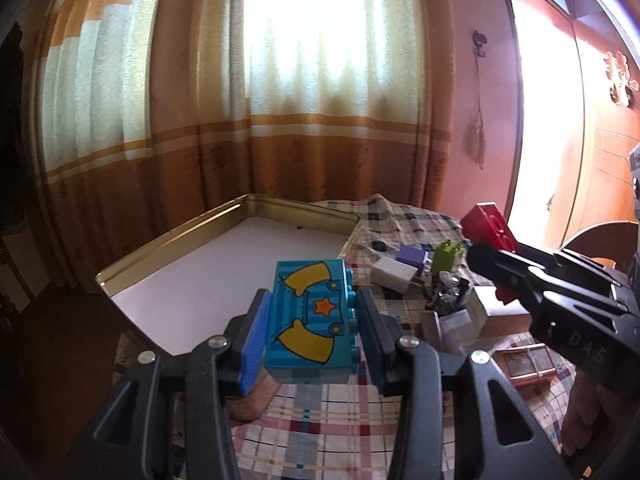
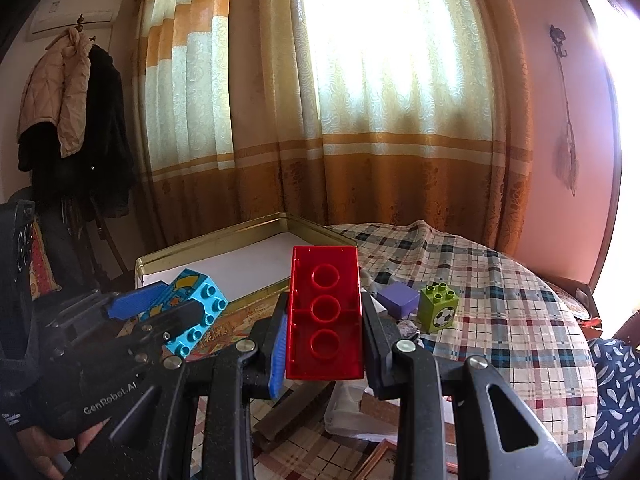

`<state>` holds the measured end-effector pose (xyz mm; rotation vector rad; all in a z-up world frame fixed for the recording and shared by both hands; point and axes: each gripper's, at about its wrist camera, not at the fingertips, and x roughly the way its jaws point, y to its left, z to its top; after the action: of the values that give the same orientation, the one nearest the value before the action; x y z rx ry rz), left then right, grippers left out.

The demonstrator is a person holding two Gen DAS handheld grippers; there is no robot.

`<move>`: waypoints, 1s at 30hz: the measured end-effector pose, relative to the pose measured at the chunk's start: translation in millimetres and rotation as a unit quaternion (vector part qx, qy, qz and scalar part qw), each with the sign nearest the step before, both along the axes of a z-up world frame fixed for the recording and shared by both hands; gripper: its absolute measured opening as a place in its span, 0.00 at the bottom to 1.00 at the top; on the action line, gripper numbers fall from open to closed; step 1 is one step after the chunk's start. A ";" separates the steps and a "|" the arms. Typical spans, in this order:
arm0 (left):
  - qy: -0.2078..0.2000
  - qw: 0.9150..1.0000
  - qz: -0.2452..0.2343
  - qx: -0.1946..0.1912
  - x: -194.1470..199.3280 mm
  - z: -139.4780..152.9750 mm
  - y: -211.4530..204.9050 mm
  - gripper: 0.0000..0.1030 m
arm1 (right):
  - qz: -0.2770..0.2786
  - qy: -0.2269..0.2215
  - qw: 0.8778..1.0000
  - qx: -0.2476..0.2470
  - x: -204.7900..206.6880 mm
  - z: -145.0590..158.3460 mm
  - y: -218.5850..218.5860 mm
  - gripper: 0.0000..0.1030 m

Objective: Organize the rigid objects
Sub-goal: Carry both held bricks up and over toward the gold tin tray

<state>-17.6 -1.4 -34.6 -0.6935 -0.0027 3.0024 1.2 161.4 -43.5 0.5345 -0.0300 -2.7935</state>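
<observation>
I had the left gripper (image 1: 312,320) clenched on the turquoise printed toy brick (image 1: 310,320), held above the near corner of the gold-rimmed metal tin tray (image 1: 168,240). My right gripper (image 2: 324,340) gripped the translucent red plastic brick (image 2: 325,312), just right of that tray.

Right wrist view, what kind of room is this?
Probably a lived-in home room, perhaps a bedroom: floor-length curtains, coats on a stand, and a table under a plaid cloth with toy bricks.
</observation>
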 end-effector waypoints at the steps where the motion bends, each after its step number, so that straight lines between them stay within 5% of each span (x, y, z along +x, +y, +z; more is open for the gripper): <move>1: 0.001 1.000 0.004 0.001 -0.4 -0.1 -1.8 0.41 | 0.000 0.002 1.000 0.000 0.0 0.1 -0.5 0.33; 30: 0.018 0.999 0.048 0.007 -16.3 3.9 -24.9 0.41 | 0.009 0.010 1.000 0.000 -9.3 -2.9 -25.7 0.33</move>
<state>-33.8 -26.3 -30.7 -0.6570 -0.0575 3.1022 -8.1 135.6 -46.3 0.5035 -0.0212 -2.7813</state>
